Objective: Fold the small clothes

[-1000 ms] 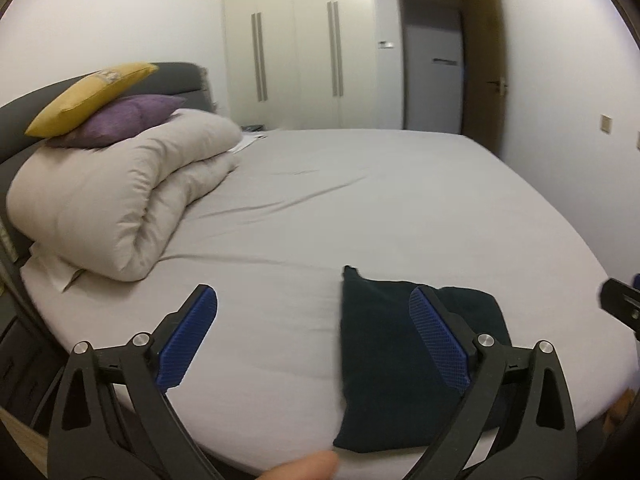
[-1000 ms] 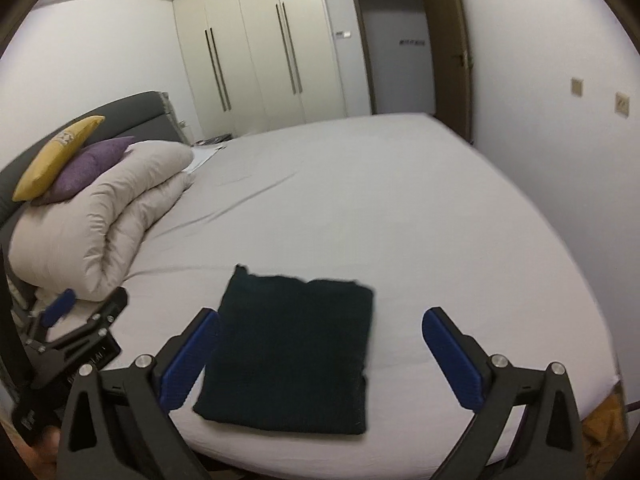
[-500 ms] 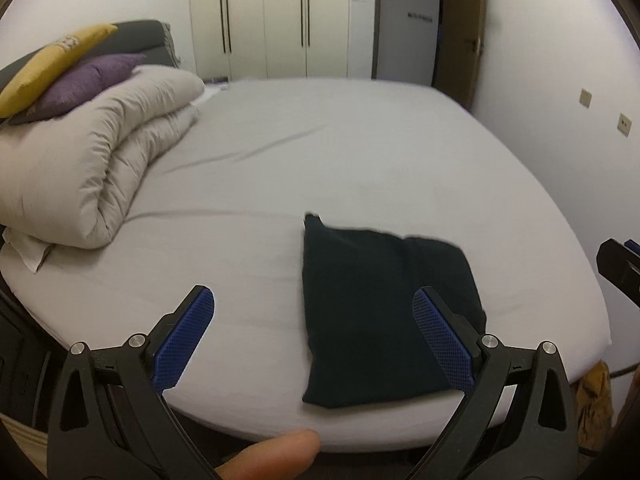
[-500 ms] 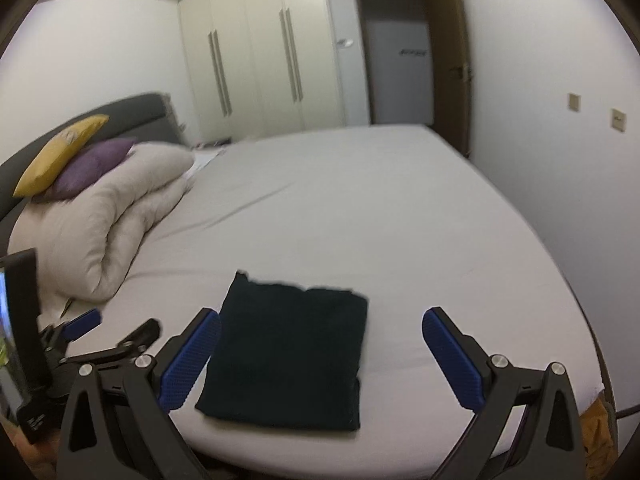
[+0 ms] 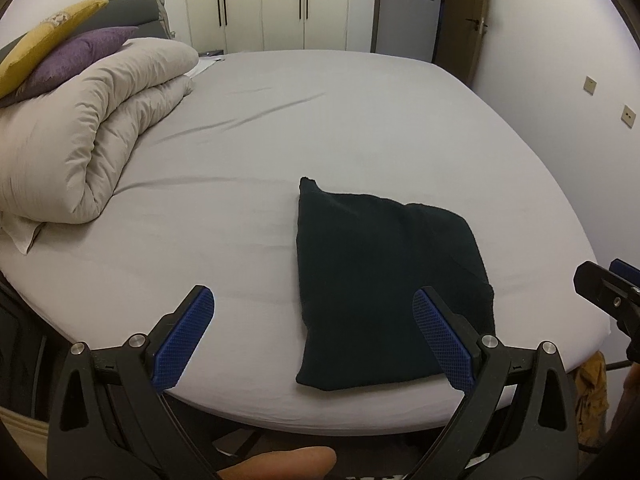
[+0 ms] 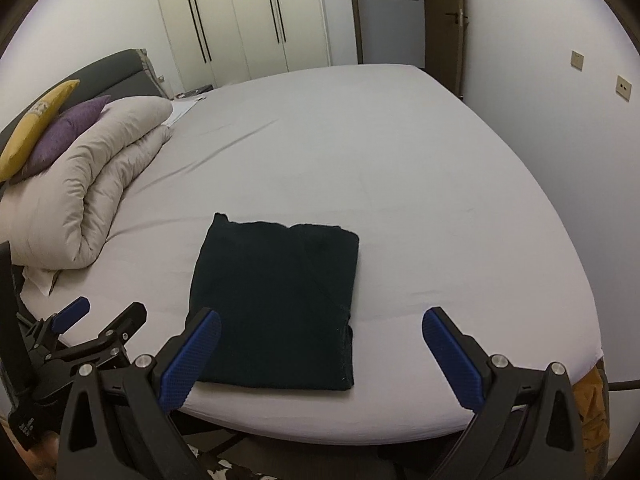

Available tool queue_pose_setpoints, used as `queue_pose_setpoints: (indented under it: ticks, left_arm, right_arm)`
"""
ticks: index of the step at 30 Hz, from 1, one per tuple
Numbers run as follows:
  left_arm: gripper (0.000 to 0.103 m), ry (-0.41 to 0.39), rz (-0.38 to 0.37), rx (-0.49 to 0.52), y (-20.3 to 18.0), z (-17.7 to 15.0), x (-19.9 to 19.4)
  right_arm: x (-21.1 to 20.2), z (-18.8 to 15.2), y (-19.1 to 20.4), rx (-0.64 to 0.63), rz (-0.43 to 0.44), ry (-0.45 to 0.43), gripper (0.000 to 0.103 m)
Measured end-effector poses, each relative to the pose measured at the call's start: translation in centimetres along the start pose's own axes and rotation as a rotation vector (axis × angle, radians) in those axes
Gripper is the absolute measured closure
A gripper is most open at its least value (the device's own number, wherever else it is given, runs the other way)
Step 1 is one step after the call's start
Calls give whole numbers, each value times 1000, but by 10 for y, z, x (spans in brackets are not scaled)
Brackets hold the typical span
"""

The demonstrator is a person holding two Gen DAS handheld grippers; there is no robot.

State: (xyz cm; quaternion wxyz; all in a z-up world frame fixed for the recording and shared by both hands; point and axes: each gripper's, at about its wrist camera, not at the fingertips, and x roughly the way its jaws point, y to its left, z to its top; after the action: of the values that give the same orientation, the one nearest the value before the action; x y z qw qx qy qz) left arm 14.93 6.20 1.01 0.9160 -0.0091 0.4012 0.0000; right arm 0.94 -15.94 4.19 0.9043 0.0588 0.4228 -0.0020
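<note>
The bed (image 5: 360, 128) spreads ahead of both hand-held grippers. A rolled duvet (image 5: 88, 128) lies far left. The folded dark cloth (image 6: 276, 304) lies flat near the bed's edge, just ahead. The left hand-held gripper (image 5: 312, 338) and right hand-held gripper (image 6: 320, 356) hover released, empty.

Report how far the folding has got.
Done: the dark garment lies folded into a flat rectangle near the bed's front edge. In hand: nothing; the left gripper and right gripper are open and off the cloth. Left: no other clothes to fold in view.
</note>
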Motion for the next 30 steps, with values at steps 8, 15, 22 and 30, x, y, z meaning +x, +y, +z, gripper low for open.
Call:
queue_pose_setpoints:
  ticks: [8, 15, 22, 30]
  left_arm:
    - [1, 11, -10, -8, 6, -2, 4]
    - [1, 15, -12, -10, 8, -2, 6]
    - [1, 16, -12, -11, 9, -3, 6]
    - [1, 15, -12, -13, 10, -4, 6]
  right_arm:
    - [3, -1, 2, -2, 2, 12, 0]
    - [4, -4, 4, 1, 5, 14, 0]
    - [4, -8, 8, -5, 2, 18, 0]
    - [4, -9, 8, -6, 3, 21, 0]
